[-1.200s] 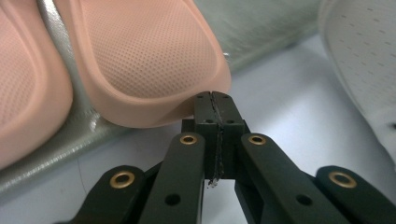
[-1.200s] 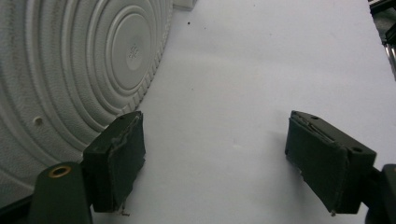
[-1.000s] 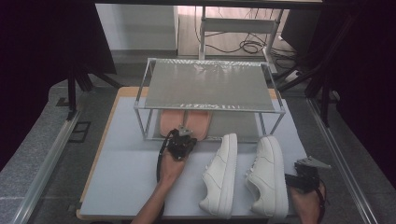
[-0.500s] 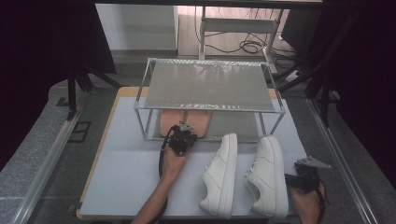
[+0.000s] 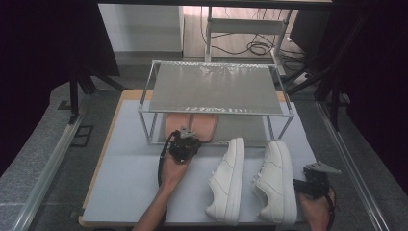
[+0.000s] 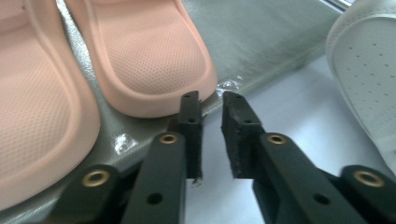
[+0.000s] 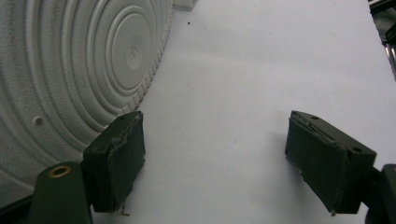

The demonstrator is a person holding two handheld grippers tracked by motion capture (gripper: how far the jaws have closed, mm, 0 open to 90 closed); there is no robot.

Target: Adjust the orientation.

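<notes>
Slippers [image 5: 190, 126] on rack [image 5: 216, 91] lower shelf; left gripper [image 6: 211, 109] jaws near-closed, empty; right gripper [image 7: 215, 158] jaws wide.

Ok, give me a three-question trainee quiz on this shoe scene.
1. True or false: the pink slippers lie on the rack's lower shelf.
2. Which gripper has its jaws wide apart? A) left gripper B) right gripper
3. Fill in: the right gripper's camera sees the ____ of a white sneaker.

Key: 1 true; 2 B; 3 sole.
</notes>
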